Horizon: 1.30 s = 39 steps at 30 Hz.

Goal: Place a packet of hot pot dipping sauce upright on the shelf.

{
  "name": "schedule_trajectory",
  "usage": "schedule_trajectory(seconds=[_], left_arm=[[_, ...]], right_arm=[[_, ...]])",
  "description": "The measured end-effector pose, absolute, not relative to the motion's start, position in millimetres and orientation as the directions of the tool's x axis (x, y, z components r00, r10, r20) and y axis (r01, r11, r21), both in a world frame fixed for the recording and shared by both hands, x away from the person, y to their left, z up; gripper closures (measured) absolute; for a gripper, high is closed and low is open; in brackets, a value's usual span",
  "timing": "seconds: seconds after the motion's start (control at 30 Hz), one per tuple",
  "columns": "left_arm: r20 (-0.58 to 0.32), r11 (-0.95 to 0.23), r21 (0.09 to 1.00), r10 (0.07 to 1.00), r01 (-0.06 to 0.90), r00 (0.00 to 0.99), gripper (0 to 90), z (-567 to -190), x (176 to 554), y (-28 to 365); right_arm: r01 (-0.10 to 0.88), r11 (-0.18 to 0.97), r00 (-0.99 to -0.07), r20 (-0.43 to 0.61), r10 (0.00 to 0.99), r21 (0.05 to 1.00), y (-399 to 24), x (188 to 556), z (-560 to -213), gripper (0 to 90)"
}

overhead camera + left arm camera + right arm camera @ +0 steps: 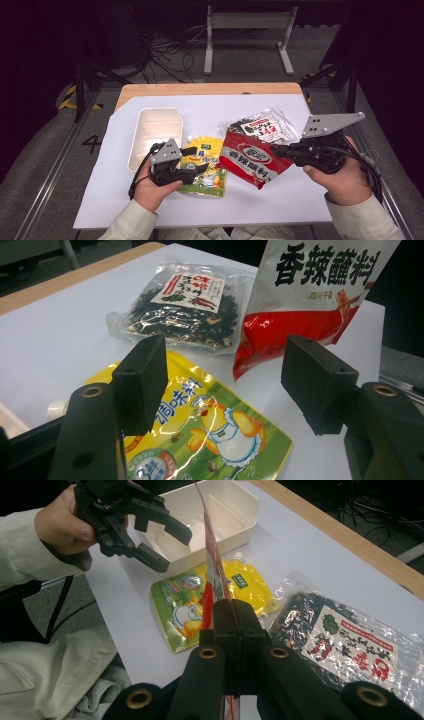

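Note:
A red and white sauce packet [248, 159] is held off the white sheet by its right end, with my right gripper [278, 150] shut on it; the packet [212, 575] stands edge-on above the closed jaws. My left gripper [197, 164] hovers open over a yellow and green pouch [205, 165] with a cartoon chicken [215, 430], nothing between its pads [142, 382]. A clear bag of dark dried food [261, 127] lies behind the red packet.
A white divided plastic tray [154, 134] sits at the left of the white sheet [295, 195] on a wooden table [210, 89]. Cables and a white frame lie on the floor beyond the table's far edge.

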<state>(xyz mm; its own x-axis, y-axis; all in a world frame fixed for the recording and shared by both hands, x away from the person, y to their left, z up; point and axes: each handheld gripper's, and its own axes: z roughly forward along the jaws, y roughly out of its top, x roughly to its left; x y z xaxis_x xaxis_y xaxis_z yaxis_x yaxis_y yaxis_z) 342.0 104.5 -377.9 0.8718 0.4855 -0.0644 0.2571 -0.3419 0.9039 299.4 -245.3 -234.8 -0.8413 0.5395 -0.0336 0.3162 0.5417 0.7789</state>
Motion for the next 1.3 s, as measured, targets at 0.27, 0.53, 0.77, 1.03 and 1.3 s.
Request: schedule_trajectory(seconds=[0.27,0.53,0.77,1.03,1.3], left_arm=[[-0.104,-0.312,0.919,0.4,0.242,0.91,30.8,-385,348,94],[-0.116,-0.291,0.929,0.36,0.23,0.926,34.4,-387,349,78],[-0.103,-0.297,0.932,0.329,0.206,0.939,37.2,-387,349,73],[-0.106,-0.309,0.931,0.284,0.195,0.953,52.9,-386,345,71],[-0.097,-0.33,0.926,0.26,0.183,0.961,73.4,-384,344,74]], right_arm=[[0.302,0.547,-0.86,-0.025,0.509,0.781,-236,298,-234,90.0],[0.278,0.561,-0.873,-0.037,0.485,0.78,-226,295,-234,90.0],[0.261,0.56,-0.885,-0.036,0.463,0.786,-220,292,-233,90.0],[0.25,0.566,-0.891,-0.041,0.451,0.785,-214,291,-232,90.0],[0.25,0.561,-0.885,-0.049,0.464,0.789,-215,293,-232,90.0]])
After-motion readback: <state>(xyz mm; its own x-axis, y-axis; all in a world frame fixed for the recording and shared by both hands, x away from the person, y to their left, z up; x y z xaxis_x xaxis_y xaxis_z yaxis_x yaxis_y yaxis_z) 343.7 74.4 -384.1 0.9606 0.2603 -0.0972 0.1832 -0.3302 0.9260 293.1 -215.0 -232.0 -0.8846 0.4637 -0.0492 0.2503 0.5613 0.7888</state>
